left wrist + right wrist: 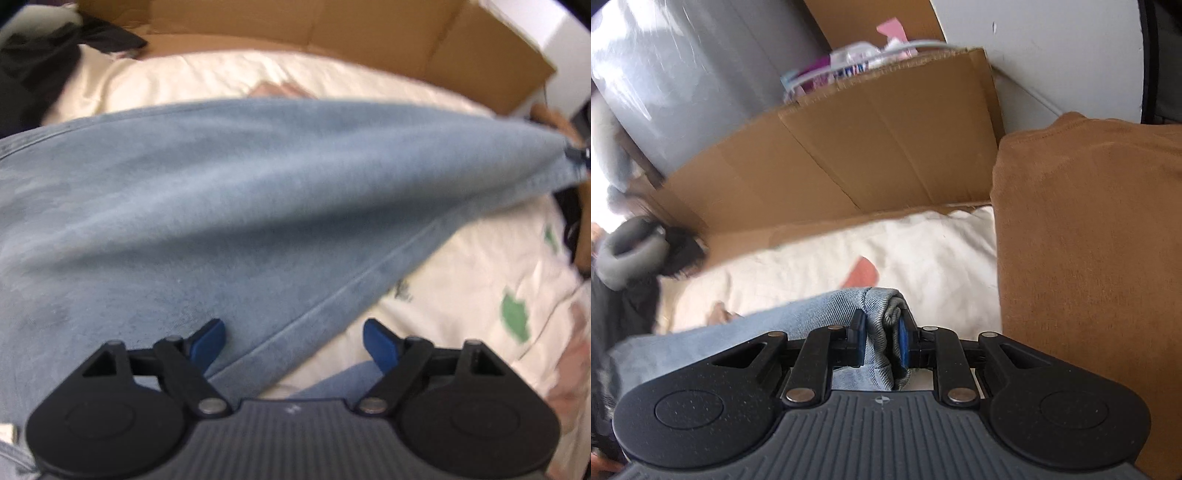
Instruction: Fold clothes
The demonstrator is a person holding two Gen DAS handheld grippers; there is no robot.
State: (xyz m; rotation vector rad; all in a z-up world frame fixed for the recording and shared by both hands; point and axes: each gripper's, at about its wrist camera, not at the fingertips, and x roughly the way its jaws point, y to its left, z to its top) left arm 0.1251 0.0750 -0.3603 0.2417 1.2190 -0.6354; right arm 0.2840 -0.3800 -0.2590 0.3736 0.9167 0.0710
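Observation:
Light blue jeans (229, 206) lie stretched across a cream bedsheet (461, 295), filling most of the left wrist view. My left gripper (293, 341) is open, its blue pads apart just above the seam edge of the jeans, holding nothing. My right gripper (882, 339) is shut on a bunched end of the jeans (882, 314) and holds it lifted above the sheet. In the left wrist view the jeans narrow to that held end at the far right (565, 155).
A folded brown garment (1089, 258) lies right of my right gripper. A cardboard box (849, 155) stands behind the bed, also in the left wrist view (369, 33). Dark clothes (44, 62) are piled at the far left.

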